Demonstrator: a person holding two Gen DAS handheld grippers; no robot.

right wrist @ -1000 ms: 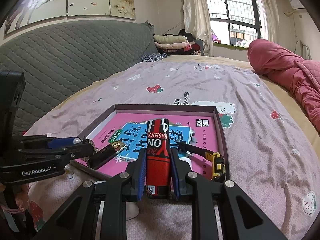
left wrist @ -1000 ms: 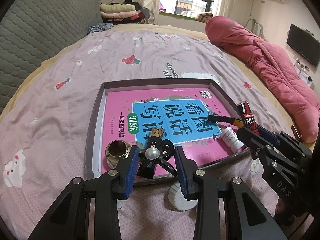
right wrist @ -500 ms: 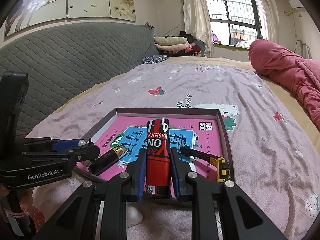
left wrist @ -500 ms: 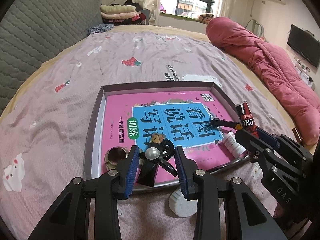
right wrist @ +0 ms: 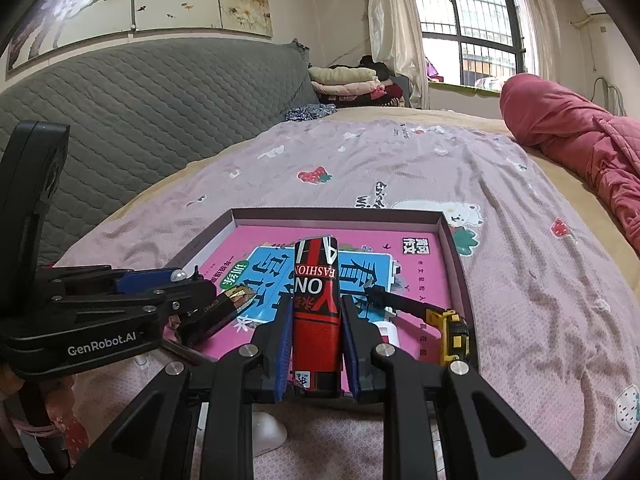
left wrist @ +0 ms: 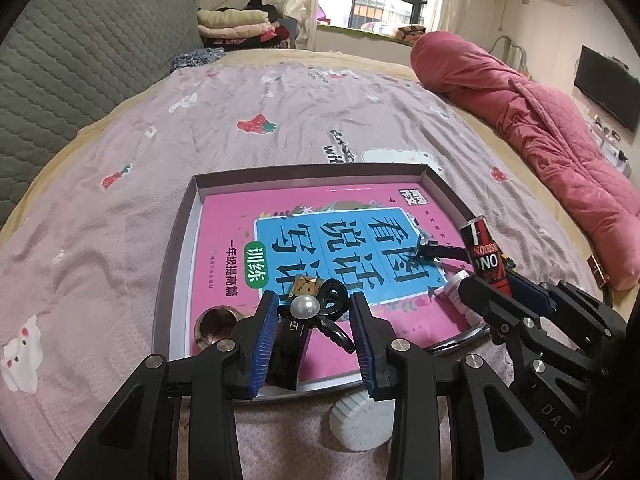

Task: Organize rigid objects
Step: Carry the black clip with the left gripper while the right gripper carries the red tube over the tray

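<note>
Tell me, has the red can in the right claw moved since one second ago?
No. The red can sits clamped in the right claw, lined up with the box's far wall as before.

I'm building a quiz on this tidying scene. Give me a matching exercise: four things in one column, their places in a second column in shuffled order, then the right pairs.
Things
1. red tube
2. pearl hair clip
3. yellow tape measure
4. white round cap

Places
A. on the bedsheet, outside the box's near edge
B. between the left tool's pads
C. clamped in the right tool
D. lying inside the box, near its right wall

Pairs: 1-C, 2-B, 3-D, 4-A
</note>
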